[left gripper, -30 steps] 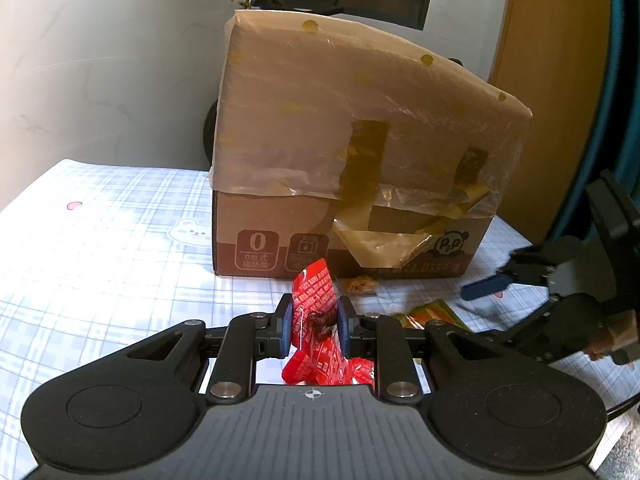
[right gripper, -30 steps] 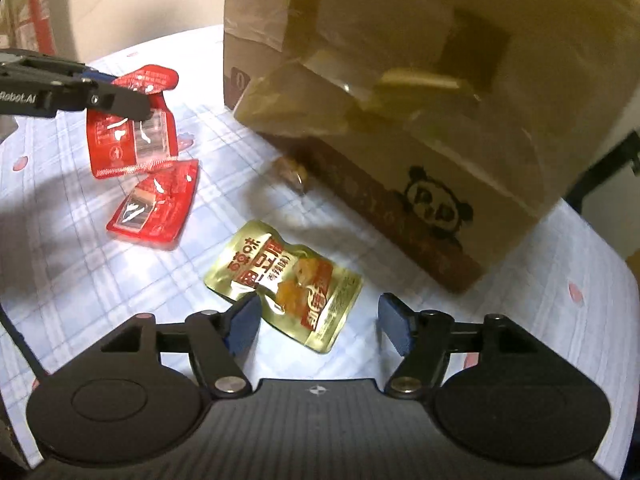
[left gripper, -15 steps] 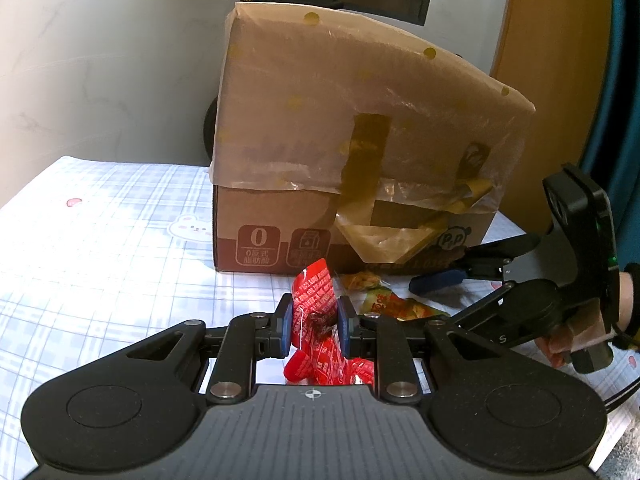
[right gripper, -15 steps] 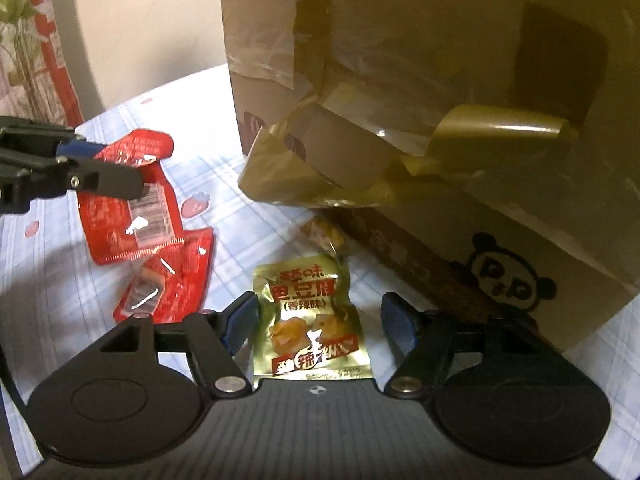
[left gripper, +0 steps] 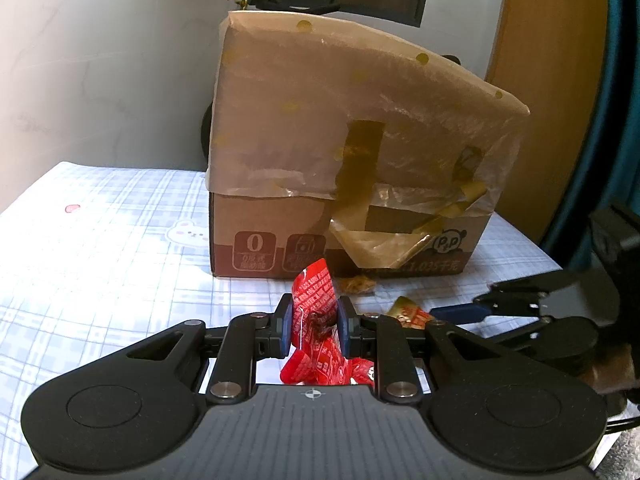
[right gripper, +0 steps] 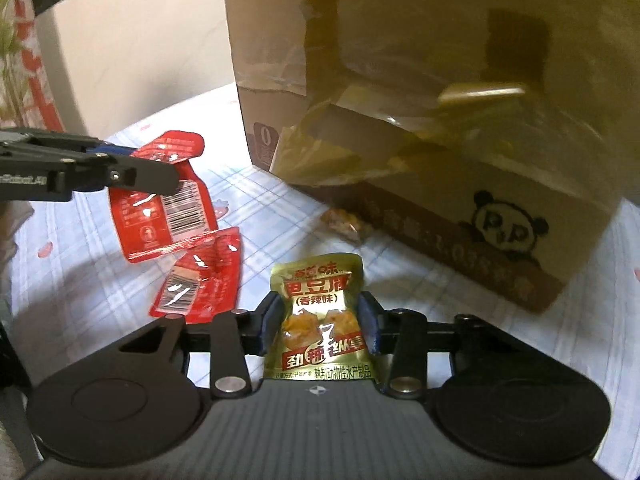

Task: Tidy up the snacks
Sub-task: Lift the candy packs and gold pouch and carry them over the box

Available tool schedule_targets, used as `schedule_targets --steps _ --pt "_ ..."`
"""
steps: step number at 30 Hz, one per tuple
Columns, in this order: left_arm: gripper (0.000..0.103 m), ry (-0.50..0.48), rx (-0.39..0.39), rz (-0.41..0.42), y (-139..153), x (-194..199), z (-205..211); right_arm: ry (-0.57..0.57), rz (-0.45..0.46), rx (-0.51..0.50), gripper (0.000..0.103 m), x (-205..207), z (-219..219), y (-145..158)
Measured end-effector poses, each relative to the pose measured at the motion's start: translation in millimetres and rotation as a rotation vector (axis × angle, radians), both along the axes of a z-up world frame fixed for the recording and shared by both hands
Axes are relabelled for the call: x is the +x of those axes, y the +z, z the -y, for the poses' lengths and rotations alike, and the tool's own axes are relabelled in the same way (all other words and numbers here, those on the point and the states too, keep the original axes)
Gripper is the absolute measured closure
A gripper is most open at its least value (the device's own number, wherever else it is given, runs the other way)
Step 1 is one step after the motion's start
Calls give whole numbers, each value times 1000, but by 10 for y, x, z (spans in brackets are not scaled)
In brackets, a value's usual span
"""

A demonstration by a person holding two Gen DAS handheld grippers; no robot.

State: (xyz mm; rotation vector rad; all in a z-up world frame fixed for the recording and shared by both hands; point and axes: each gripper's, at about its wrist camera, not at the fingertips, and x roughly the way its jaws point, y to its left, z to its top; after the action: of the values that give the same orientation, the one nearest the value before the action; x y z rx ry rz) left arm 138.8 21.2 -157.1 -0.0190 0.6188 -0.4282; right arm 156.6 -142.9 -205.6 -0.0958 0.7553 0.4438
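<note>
Jaws of our left gripper [left gripper: 311, 322] clamp a red snack packet [left gripper: 314, 300], lifted above the table [left gripper: 100, 264]. Our right gripper [right gripper: 319, 324] has its jaws closed against a gold snack packet [right gripper: 320, 320] before the cardboard box [right gripper: 440, 120].

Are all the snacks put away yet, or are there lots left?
Not yet; none looks put away. The left gripper holds a red packet off the table. The right gripper has closed around the gold packet. Another red packet and a small snack by the box remain on the table.
</note>
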Motion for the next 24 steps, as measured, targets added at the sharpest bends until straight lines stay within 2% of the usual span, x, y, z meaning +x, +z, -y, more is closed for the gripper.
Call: schedule_targets --steps 5,10,18,24 --pt "80 -12 3 33 110 -36 9 -59 56 58 59 -228 64 161" --pt "80 -31 -7 93 366 -72 -12 -80 154 76 59 -420 158 497" --pt "80 -66 -43 258 1045 -35 -55 -96 356 89 59 -526 267 1201" --pt "80 -83 -59 372 1510 235 54 -128 464 121 59 -327 357 1677"
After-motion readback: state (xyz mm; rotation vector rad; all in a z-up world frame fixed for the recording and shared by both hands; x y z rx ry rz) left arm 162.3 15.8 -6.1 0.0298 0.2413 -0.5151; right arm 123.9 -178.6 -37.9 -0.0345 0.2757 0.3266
